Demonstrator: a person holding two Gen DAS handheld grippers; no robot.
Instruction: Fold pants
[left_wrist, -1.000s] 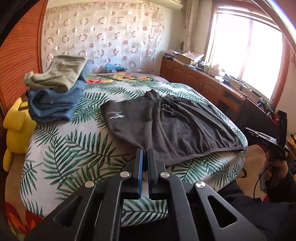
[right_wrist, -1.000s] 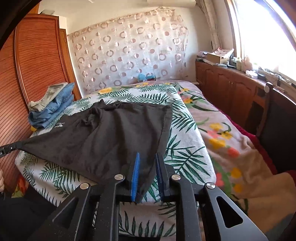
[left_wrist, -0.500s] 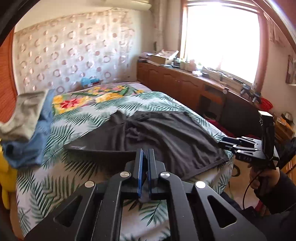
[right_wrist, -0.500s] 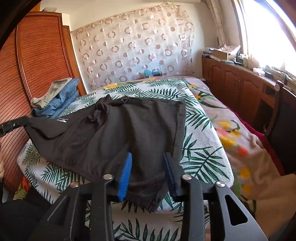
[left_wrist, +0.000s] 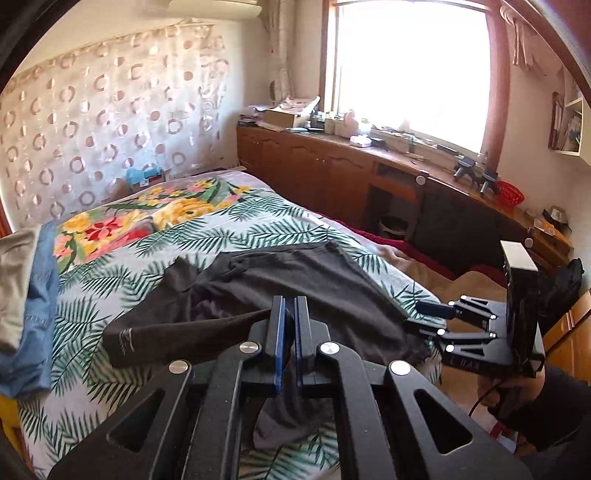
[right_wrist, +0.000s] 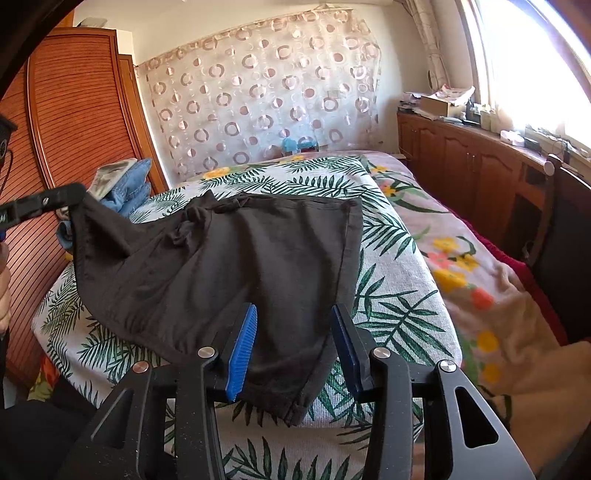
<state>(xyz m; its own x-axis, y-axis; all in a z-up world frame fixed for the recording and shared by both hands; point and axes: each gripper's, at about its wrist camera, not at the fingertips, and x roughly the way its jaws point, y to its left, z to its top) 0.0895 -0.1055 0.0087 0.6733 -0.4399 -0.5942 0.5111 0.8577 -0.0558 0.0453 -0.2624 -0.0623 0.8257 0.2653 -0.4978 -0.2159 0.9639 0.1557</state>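
Dark grey pants (right_wrist: 229, 266) lie spread on the palm-leaf bedspread (right_wrist: 391, 295); they also show in the left wrist view (left_wrist: 258, 295). My left gripper (left_wrist: 290, 314) is shut on a corner of the pants and holds it lifted off the bed; it appears at the left edge of the right wrist view (right_wrist: 44, 203). My right gripper (right_wrist: 295, 332) is open, its blue pads on either side of the near hem, which lies loose on the bed edge. It also shows in the left wrist view (left_wrist: 436, 317).
Folded jeans with a pale garment on top (right_wrist: 122, 181) sit at the bed's far left; they also show in the left wrist view (left_wrist: 26, 306). A wooden wardrobe (right_wrist: 74, 129) stands on the left, low cabinets (right_wrist: 461, 162) under the window on the right.
My right gripper has opened and let go of the hem, which dropped onto the bed. My left gripper has lifted its corner and swung toward the right.
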